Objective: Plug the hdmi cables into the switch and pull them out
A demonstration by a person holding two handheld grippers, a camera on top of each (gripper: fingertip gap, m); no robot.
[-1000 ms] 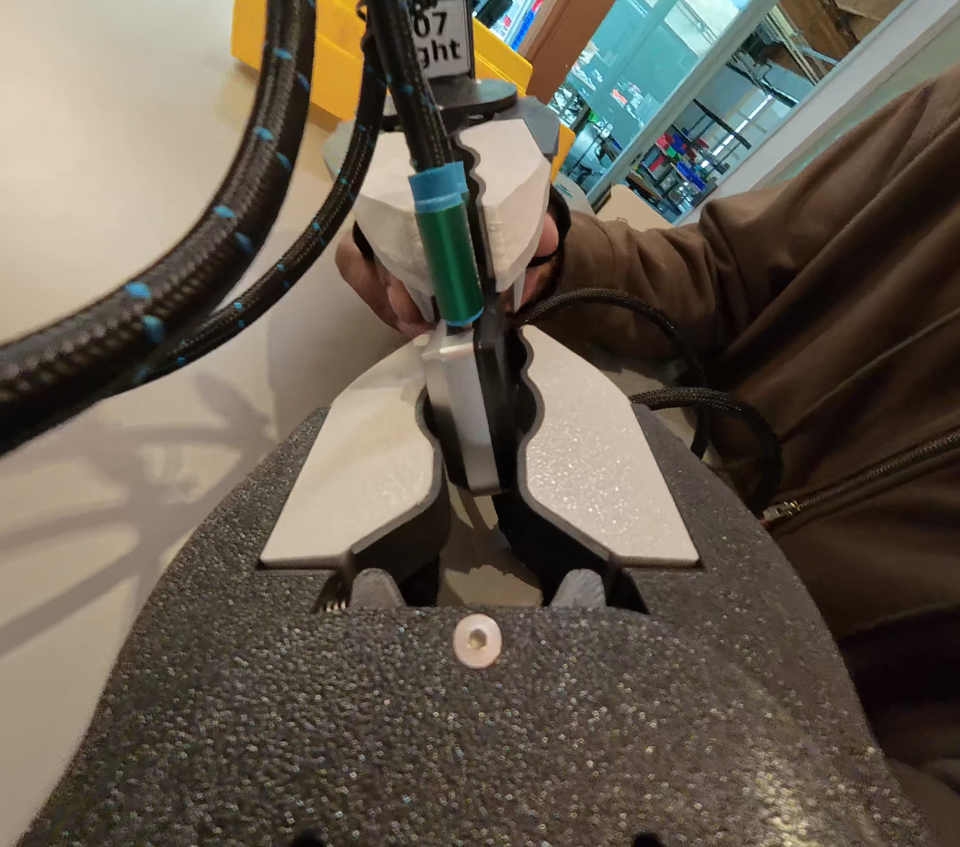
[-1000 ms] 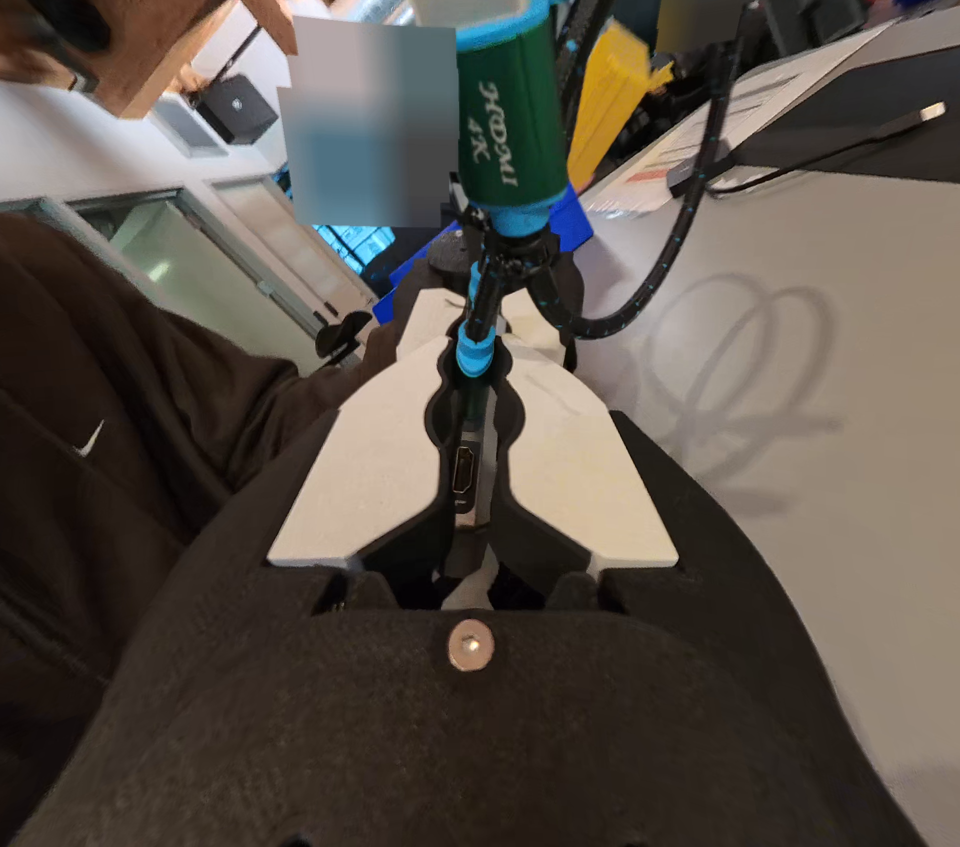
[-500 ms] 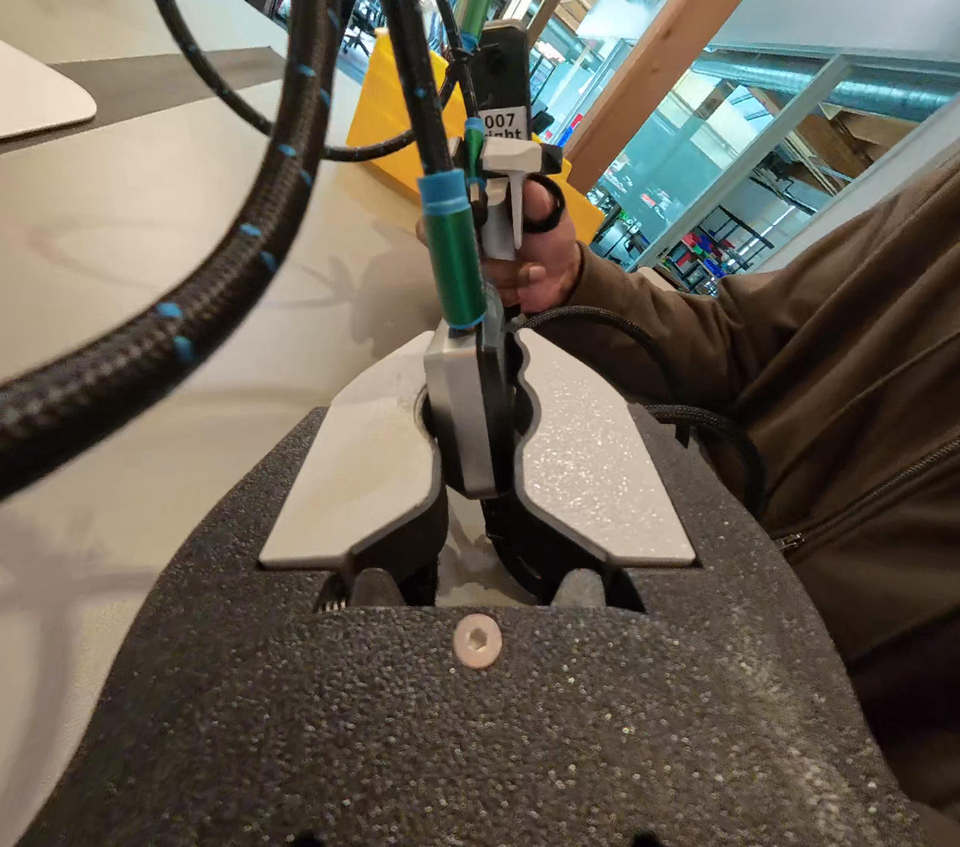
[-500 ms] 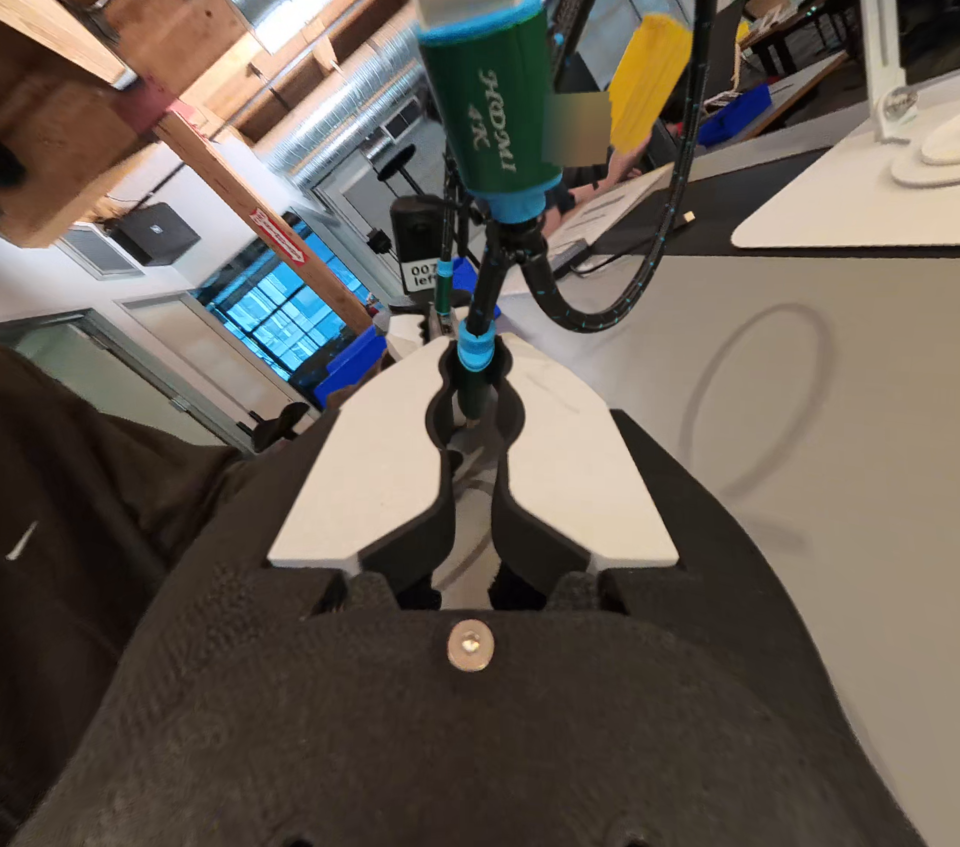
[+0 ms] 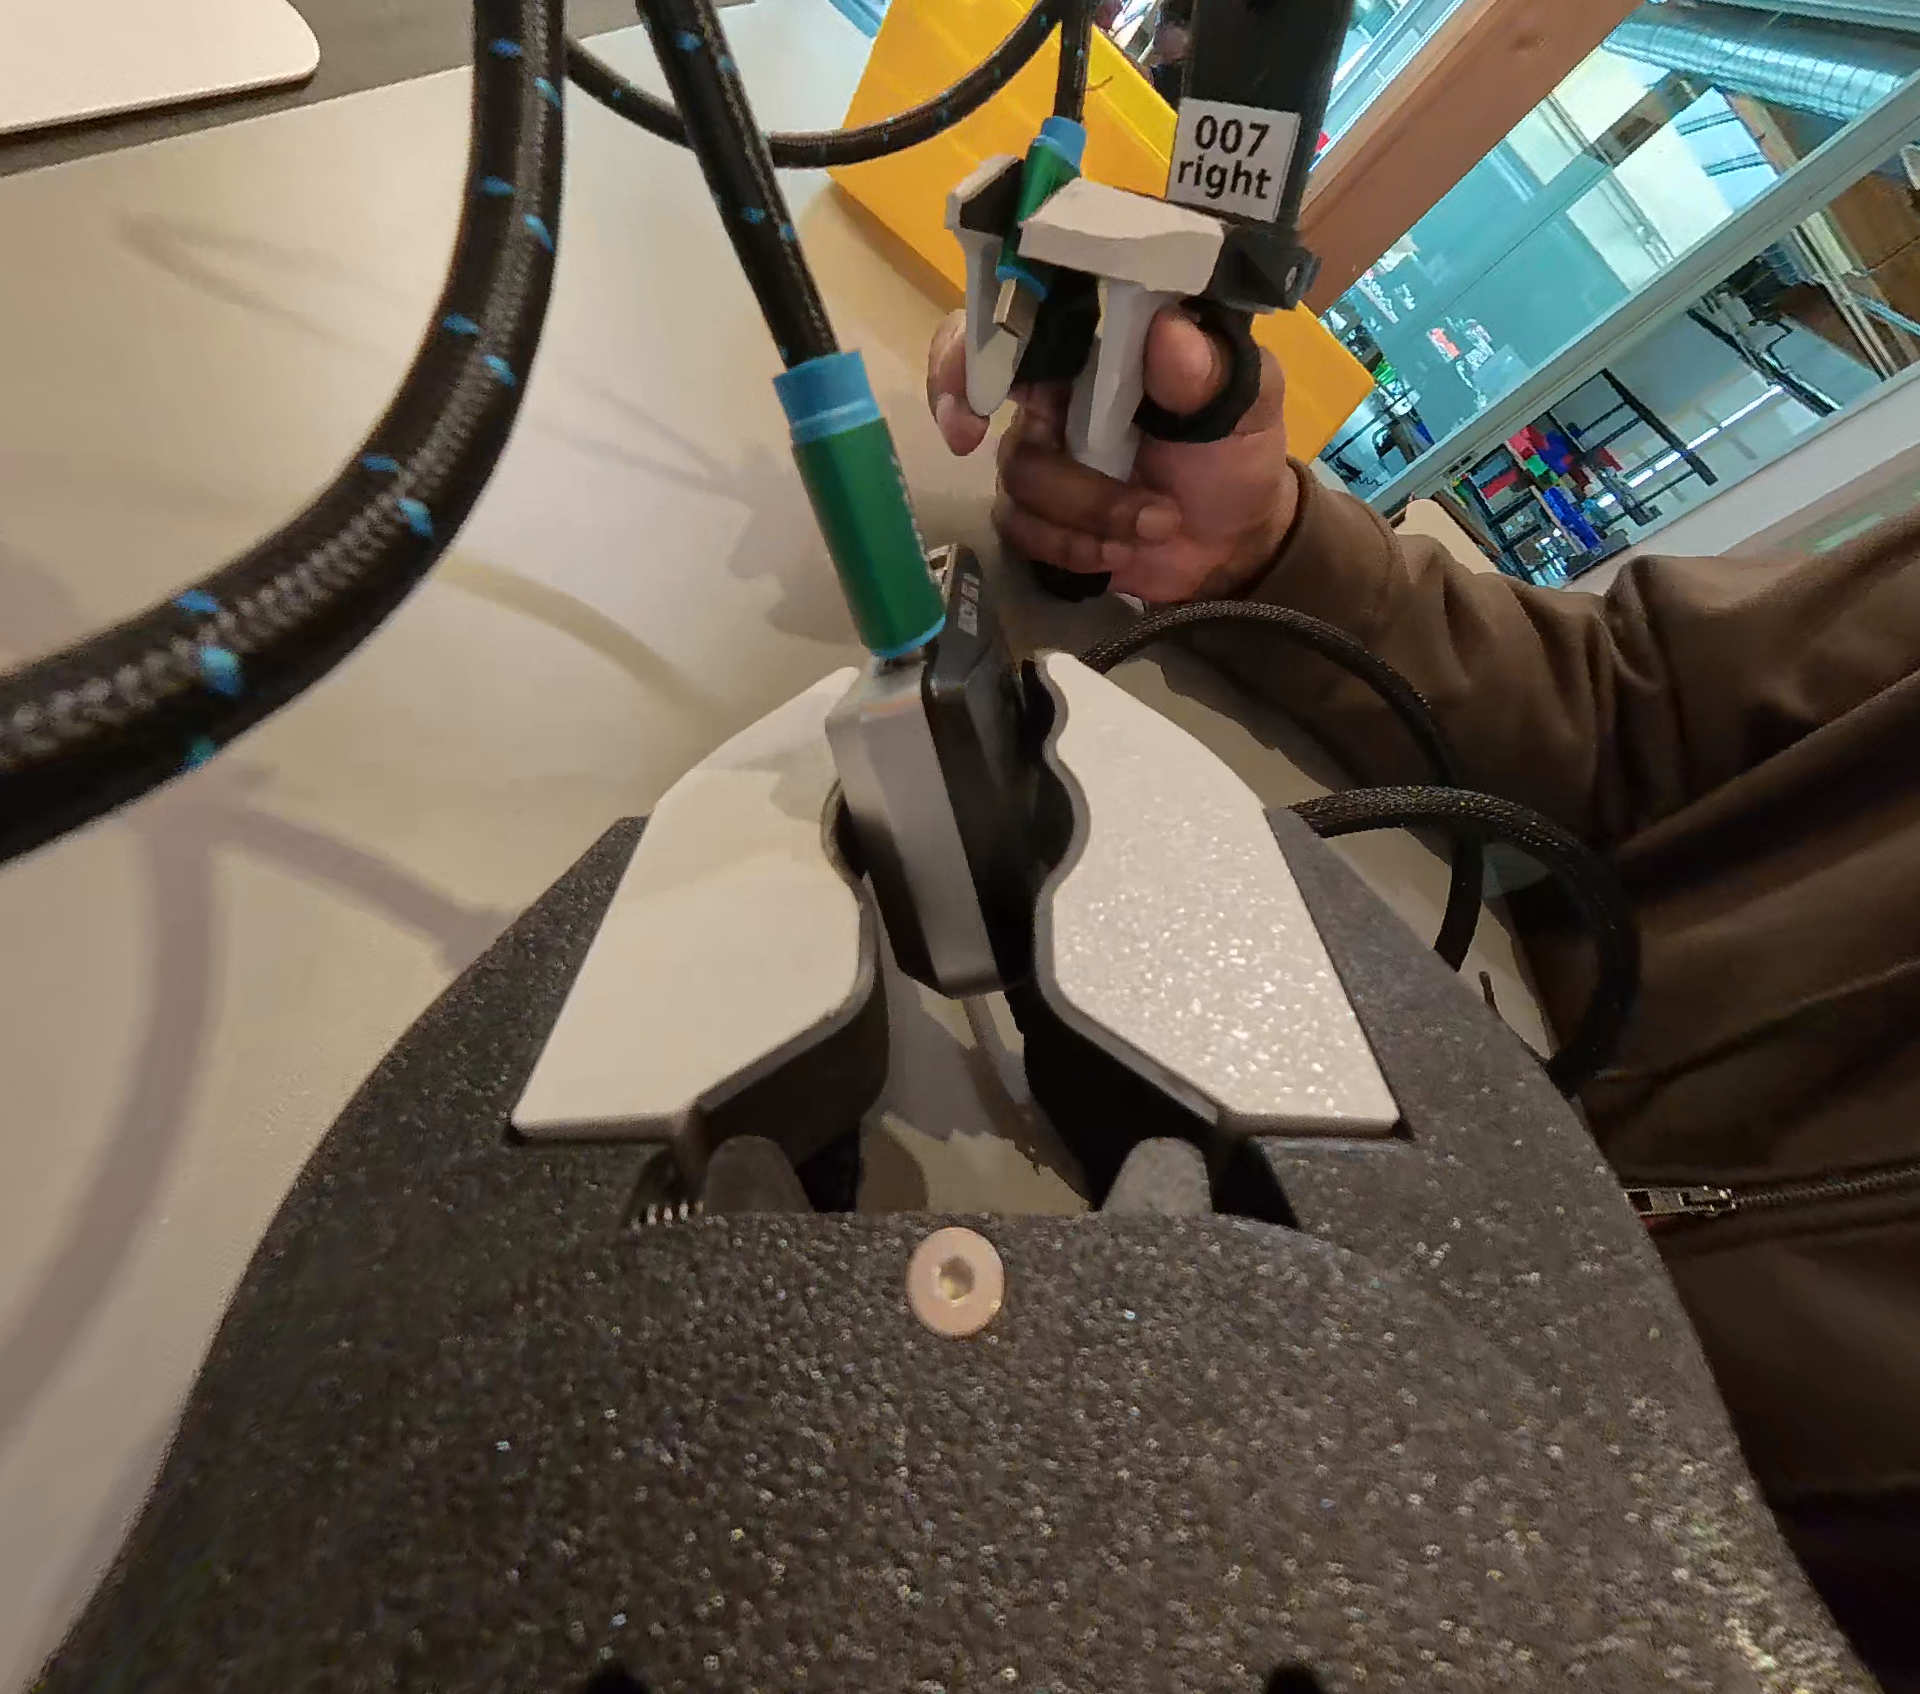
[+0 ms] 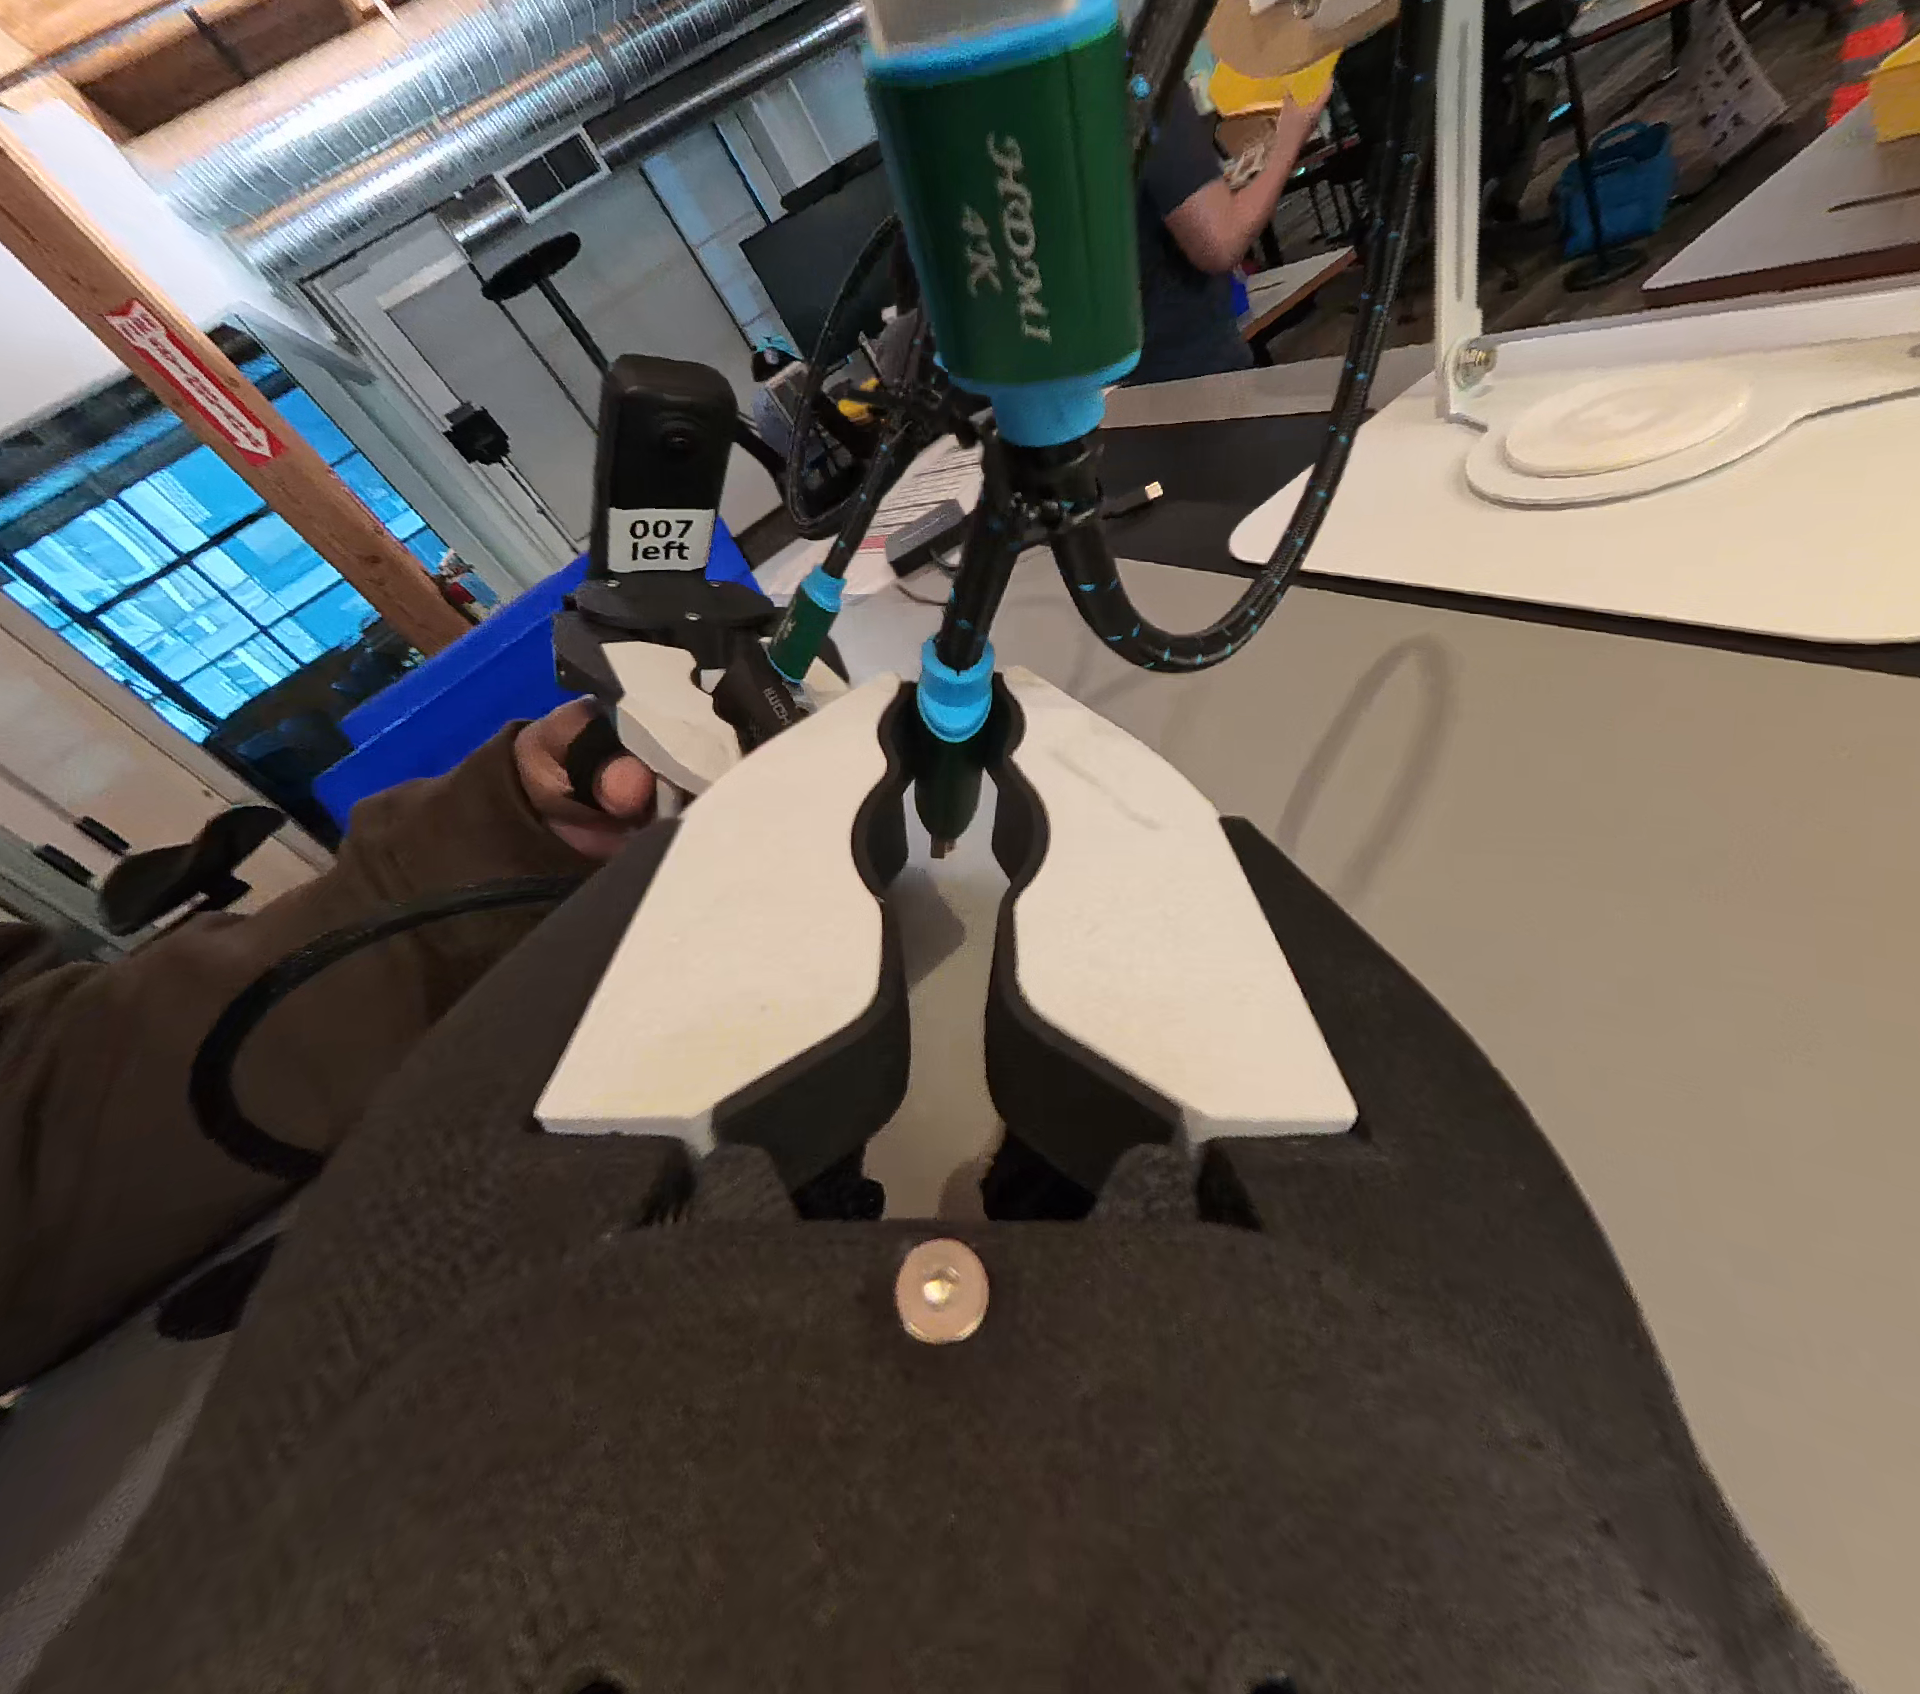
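My left gripper is shut on a grey and black adapter block and holds it above the table. A green plug with a blue collar on a black braided cable sits in the adapter's top end. My right gripper is shut on a slim green plug with a blue collar, its bare metal tip pointing back between the fingers. The right gripper also shows in the left wrist view, off to the far right of the adapter. A larger green plug with a white cap hangs close to the right camera.
A yellow bin stands behind on the grey table. A blue bin stands at the left. A white stand base lies on a dark mat at the right. Braided cable loops hang between the grippers. A person stands far back. My hands' fingertips stand some 10 cm from each other.
The two grippers have drawn apart: a second ago the right gripper's plug stood right at the adapter, now it is clear of it. Both grasps have held.
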